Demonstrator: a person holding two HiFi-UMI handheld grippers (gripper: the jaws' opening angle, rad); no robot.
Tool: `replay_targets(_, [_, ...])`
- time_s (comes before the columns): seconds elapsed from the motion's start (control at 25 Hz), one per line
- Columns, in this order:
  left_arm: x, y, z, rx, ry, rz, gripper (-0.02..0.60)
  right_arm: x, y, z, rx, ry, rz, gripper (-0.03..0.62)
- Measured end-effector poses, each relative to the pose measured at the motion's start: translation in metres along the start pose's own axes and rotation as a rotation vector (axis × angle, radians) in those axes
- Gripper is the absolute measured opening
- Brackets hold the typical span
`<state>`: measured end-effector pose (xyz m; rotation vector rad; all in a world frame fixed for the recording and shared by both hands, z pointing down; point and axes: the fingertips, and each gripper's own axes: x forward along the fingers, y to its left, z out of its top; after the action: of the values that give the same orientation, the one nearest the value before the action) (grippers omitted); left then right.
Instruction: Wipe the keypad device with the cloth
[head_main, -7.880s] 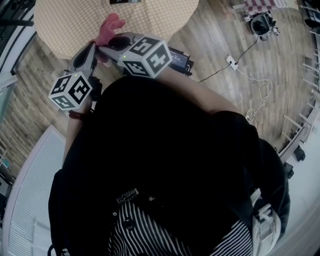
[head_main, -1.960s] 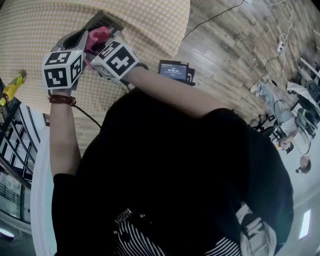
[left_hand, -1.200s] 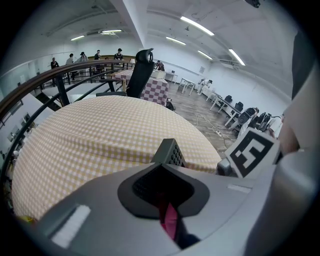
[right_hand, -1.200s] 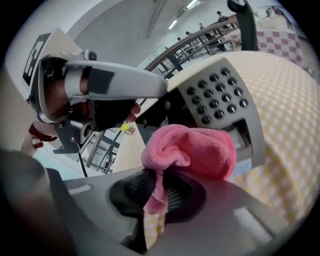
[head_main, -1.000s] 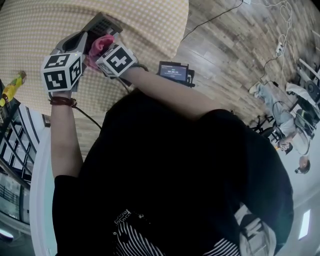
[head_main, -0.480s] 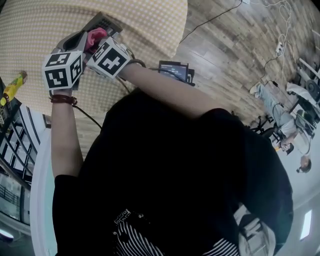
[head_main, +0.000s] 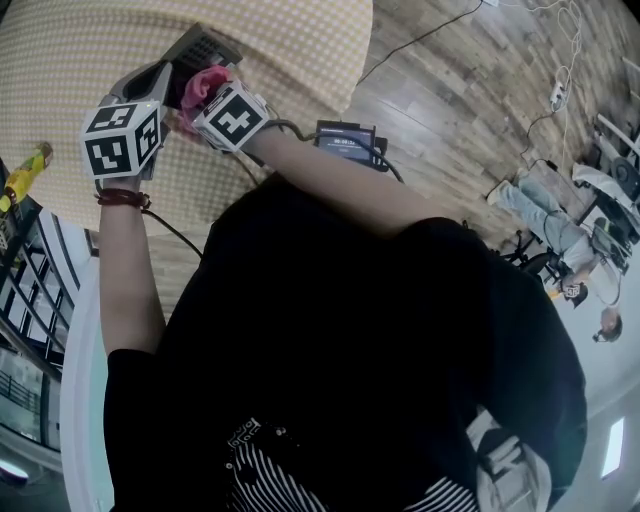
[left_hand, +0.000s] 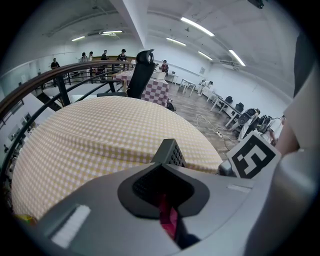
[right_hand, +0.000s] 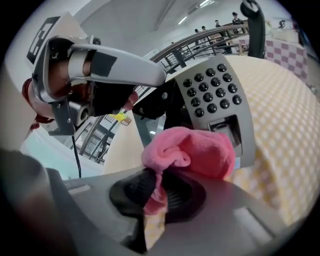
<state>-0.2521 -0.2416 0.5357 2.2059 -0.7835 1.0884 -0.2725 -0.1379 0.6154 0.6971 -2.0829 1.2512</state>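
Left gripper is clamped on the edge of the keypad device, holding it tilted up over the near edge of the checked tabletop. Right gripper is pinched shut on the pink cloth. The cloth is bunched against the device's lower face, below the keys.

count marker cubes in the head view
2. One cube on the left hand-held gripper holding the keypad device over the table; the other on the right hand-held gripper beside it, gripping the pink cloth. None look hidden.

Clothing is a black short-sleeved top, a striped garment below, perhaps a reddish wristband.
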Motion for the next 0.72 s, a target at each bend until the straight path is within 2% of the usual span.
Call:
replay_targets(0.12, [0.001,-0.002,-0.002,-0.003,-0.004,0.0,0.005,-0.005,0.009,0.016,0.017,-0.043,-0.006,0.043])
replay_targets(0.24, [0.002,-0.001,-0.002,0.009,0.003,-0.003,0.005,-0.018,0.022,0.059,-0.021,-0.146,0.02,0.043])
replay_targets(0.32, [0.002,0.0,-0.001,0.003,0.006,-0.005,0.003,-0.024,0.026,0.076,-0.022,-0.162,0.039,0.043])
replay_targets(0.44, [0.001,-0.001,0.001,0.008,0.008,-0.007,0.005,-0.025,0.026,0.074,-0.019,-0.155,0.038,0.043])
replay_targets(0.6, [0.0,-0.002,0.0,0.038,0.012,0.005,0.004,-0.024,0.021,0.067,0.055,-0.149,0.051,0.043])
replay_targets(0.72, [0.002,-0.002,0.0,0.047,0.018,0.001,0.005,-0.019,0.015,0.055,0.032,-0.123,0.04,0.043])
